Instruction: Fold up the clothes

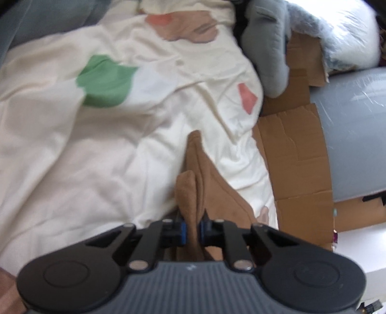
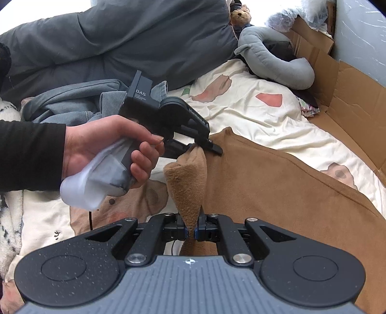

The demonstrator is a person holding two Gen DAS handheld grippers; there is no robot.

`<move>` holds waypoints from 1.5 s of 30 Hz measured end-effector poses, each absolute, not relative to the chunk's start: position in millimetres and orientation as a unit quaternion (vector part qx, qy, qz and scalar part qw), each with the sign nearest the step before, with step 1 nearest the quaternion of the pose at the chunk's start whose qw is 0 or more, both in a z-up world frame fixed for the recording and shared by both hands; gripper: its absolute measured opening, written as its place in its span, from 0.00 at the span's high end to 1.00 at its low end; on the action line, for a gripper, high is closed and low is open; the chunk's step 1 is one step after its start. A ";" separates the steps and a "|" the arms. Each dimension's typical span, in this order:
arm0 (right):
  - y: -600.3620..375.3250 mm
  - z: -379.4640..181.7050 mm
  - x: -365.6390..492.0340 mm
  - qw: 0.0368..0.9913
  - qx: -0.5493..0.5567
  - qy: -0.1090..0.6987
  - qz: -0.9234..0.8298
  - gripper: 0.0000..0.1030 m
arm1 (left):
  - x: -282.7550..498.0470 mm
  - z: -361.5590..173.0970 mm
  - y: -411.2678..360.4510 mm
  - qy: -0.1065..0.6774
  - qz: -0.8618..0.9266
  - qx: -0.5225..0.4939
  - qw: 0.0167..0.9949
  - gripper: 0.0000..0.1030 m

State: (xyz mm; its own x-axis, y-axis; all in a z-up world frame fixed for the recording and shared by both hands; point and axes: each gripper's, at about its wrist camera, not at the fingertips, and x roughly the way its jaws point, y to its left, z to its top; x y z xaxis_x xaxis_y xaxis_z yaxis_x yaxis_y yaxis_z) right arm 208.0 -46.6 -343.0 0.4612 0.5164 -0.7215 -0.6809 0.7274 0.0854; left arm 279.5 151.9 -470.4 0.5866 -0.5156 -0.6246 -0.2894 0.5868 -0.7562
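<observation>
A brown fleece garment [image 2: 277, 183] lies spread on a cream bedsheet [image 2: 253, 113] with coloured patches. My right gripper [image 2: 191, 230] is shut on a bunched corner of the brown garment, held up off the bed. My left gripper [image 2: 202, 147], seen in the right wrist view and held by a hand, is shut on the same raised fold a little farther along. In the left wrist view the left gripper [image 1: 191, 228] pinches brown garment [image 1: 195, 174], which hangs forward over the cream bedsheet [image 1: 72, 157].
A dark grey duvet [image 2: 132, 41] and grey-blue clothes [image 2: 72, 103] lie at the back left. A grey plush pillow [image 2: 272, 62] and a teddy bear [image 2: 240, 14] sit at the head. Flattened cardboard [image 2: 349, 108] lines the bed's right side by a grey wall [image 1: 357, 135].
</observation>
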 end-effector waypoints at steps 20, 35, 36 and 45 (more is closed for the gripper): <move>-149.5 -315.1 214.8 0.860 0.020 0.362 0.360 0.97 | 296.2 -387.3 60.5 0.413 -0.138 -0.421 0.796 0.90; -245.9 -334.7 199.6 0.866 0.126 0.378 0.302 0.98 | 301.6 -366.0 -57.6 0.445 -0.173 -0.331 0.814 0.90; -251.7 -335.5 197.7 0.867 0.128 0.378 0.298 0.98 | 302.2 -365.8 -66.7 0.448 -0.176 -0.322 0.815 0.90; -304.6 -347.7 185.3 0.871 0.180 0.380 0.253 0.98 | 302.0 -368.9 -144.0 0.472 -0.196 -0.272 0.815 0.90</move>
